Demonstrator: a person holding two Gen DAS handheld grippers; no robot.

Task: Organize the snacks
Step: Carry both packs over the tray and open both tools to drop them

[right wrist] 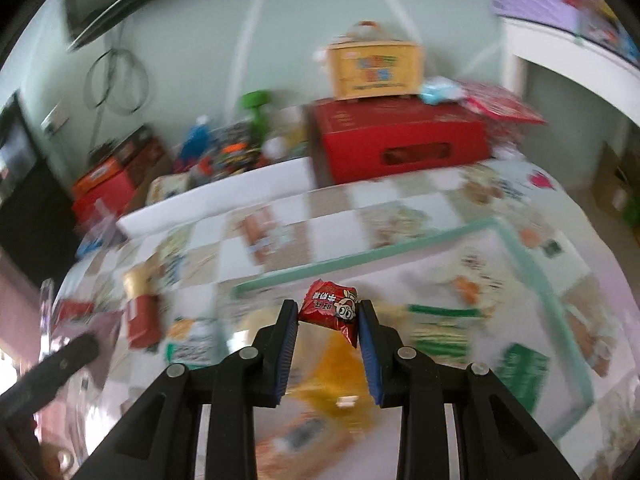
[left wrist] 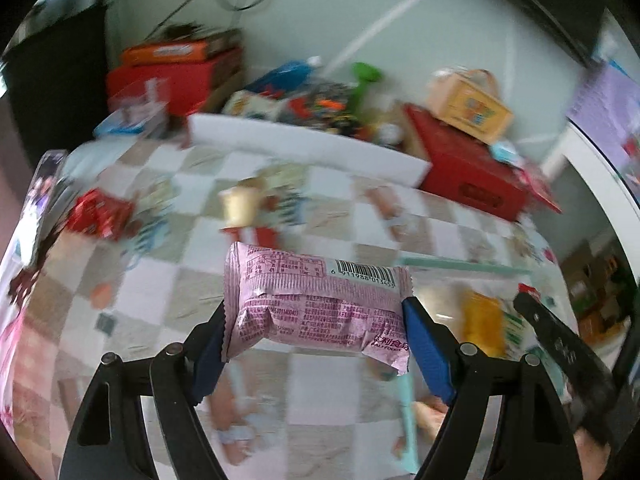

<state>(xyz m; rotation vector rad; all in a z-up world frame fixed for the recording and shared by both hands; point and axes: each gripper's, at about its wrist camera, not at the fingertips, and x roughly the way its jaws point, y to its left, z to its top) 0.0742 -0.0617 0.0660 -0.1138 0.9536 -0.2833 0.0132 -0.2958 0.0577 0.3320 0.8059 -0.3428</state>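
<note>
My left gripper point(left wrist: 314, 320) is shut on a pink snack packet point(left wrist: 316, 304), held crosswise above the checkered tablecloth point(left wrist: 340, 380). My right gripper point(right wrist: 329, 316) is shut on a small red candy packet point(right wrist: 330, 309), held over a clear bin with a mint-green rim point(right wrist: 360, 258). Green and yellow snack packs point(right wrist: 440, 328) lie in that bin. The bin's rim point(left wrist: 460, 266) and a yellow pack point(left wrist: 484, 320) show at the right of the left wrist view, beside the other gripper point(left wrist: 560, 344).
Loose snacks lie on the cloth: a red packet point(left wrist: 96, 216), a cream cup point(left wrist: 240, 204), a red pack point(right wrist: 142, 320). A white box edge point(left wrist: 308, 148), a red carton point(right wrist: 400, 144) with a yellow box point(right wrist: 376, 68) on top, and clutter stand along the back.
</note>
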